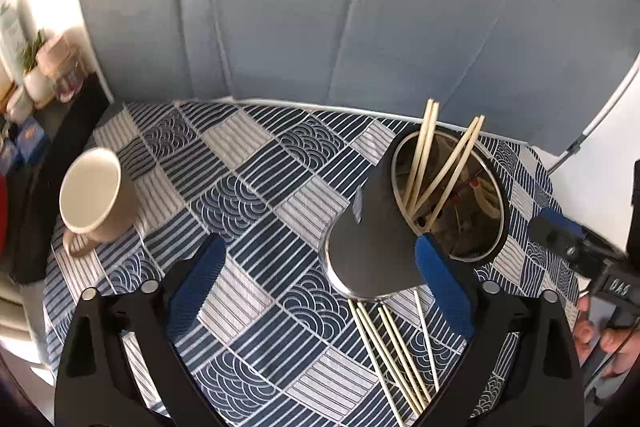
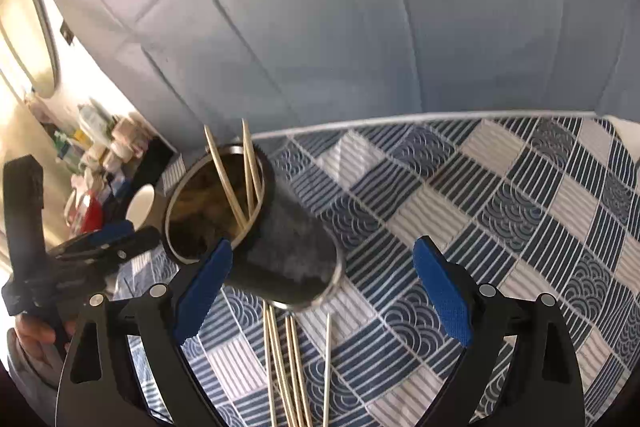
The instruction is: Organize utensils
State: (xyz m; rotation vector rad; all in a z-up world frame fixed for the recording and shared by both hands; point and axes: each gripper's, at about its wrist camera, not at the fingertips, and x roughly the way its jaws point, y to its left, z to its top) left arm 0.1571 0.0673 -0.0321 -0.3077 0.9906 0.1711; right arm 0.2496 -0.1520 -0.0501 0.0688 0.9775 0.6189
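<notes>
Loose chopsticks (image 2: 292, 367) lie on the bench (image 2: 500, 195) before the holder (image 2: 256, 227), long axes pointing toward both wide, empty grippers; right gripper (image 2: 320, 291) sits nearer than left gripper (image 1: 320, 275).

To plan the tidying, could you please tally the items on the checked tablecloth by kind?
Thin pale wooden chopsticks standing in the holder: 4
Thin pale wooden chopsticks lying loose on the blue patterned cloth: 5, as far as their overlap shows
Dark cylindrical metal holder: 1
Cream ceramic mug: 1
Total: 11
</notes>
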